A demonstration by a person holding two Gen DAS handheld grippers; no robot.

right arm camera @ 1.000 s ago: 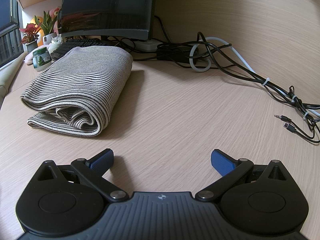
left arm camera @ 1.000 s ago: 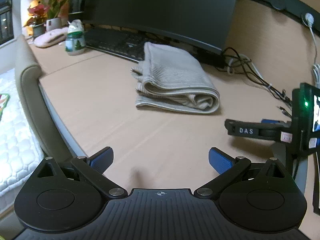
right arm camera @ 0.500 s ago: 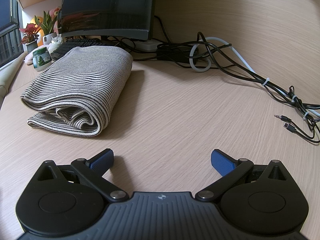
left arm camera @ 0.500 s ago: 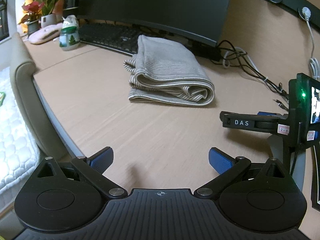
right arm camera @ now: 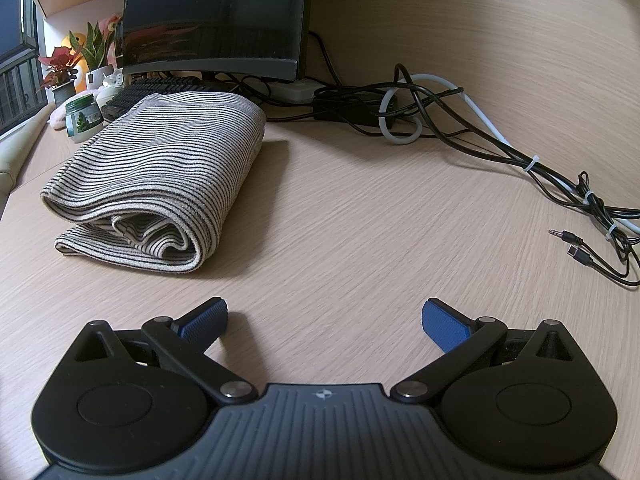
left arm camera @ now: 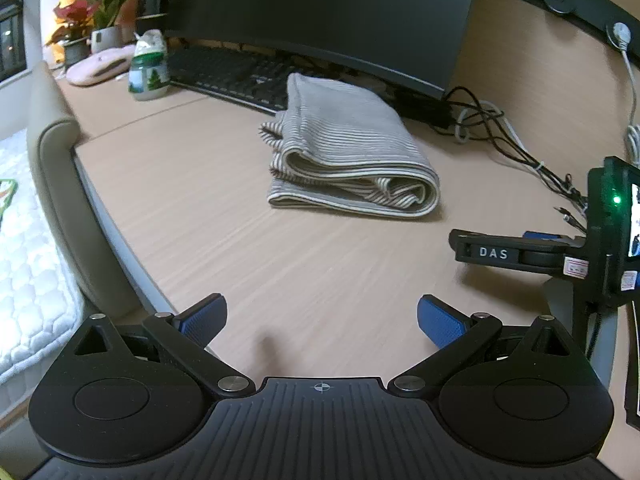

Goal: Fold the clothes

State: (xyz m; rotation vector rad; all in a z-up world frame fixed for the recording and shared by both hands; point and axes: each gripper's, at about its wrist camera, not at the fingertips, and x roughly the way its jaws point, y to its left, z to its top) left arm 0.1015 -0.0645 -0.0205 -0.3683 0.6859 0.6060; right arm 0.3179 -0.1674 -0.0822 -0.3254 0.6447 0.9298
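Nearest to me, the left gripper (left arm camera: 320, 320) hangs low over the pale wood-grain desk (left arm camera: 280, 264), its blue-padded fingers (left arm camera: 204, 318) spread wide with nothing between them. The right gripper (right arm camera: 324, 320) sits the same way over the same desk (right arm camera: 360, 240), blue pads (right arm camera: 448, 326) held far apart and empty. From the left wrist view, the right gripper's black body marked "DAS" (left arm camera: 516, 254) shows side-on at the right edge, just above the desktop, with a small green light lit on the unit behind it.

Further in, well apart from both grippers, lies the folded beige garment with thin dark stripes (right arm camera: 160, 176). It rests flat on the desk as a thick, rounded bundle, several layers showing at its near open edge and the fold rounded along its right side (left arm camera: 348, 160). Neither gripper touches it.

To its right, a loose tangle of black and white cables (right arm camera: 440, 120) trails across the desk, ending in a small audio plug (right arm camera: 564, 235) and a flat connector beside it.

Behind the garment a black keyboard (left arm camera: 232, 74) runs under a large dark curved monitor (left arm camera: 320, 12). At the far left stand a small glass jar with a green tree label (left arm camera: 148, 78), a pink padded object (left arm camera: 100, 64), and potted plants with red and green leaves (left arm camera: 92, 12). A padded beige chair back (left arm camera: 52, 168) curves along the desk's left edge.
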